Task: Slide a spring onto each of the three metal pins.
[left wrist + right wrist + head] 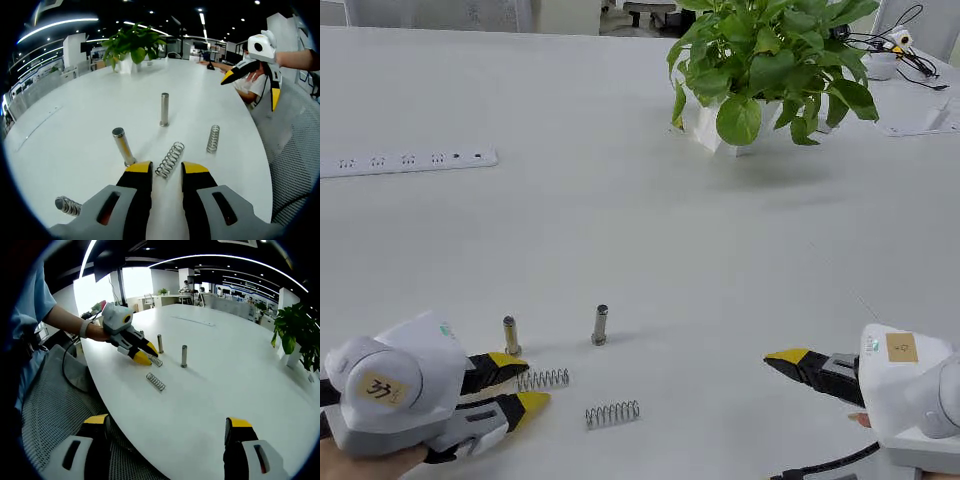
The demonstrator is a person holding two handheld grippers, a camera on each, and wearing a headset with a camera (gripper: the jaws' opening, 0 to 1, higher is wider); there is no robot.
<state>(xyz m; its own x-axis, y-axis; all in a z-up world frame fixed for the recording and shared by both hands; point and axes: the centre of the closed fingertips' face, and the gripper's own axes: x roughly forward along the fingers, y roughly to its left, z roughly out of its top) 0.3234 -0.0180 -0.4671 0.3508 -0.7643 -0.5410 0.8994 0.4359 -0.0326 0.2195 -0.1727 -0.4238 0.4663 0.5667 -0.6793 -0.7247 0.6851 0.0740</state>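
Head view: spring (556,377) lies beside left pin (510,335).
Left gripper (536,381): parted, empty, near left pin.
Right gripper (168,421): wide apart, empty.

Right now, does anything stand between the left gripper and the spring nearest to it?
Nothing visible does. The spring lies just ahead of the open left gripper; a metal pin stands beside it, not between.

Open-plan office. A long white desk (620,200) carries a power strip (408,160) at the left and a potted plant (770,60) at the upper right. Ceiling light strips (240,258), distant workstations (240,295) and a mesh chair (47,407) surround it.
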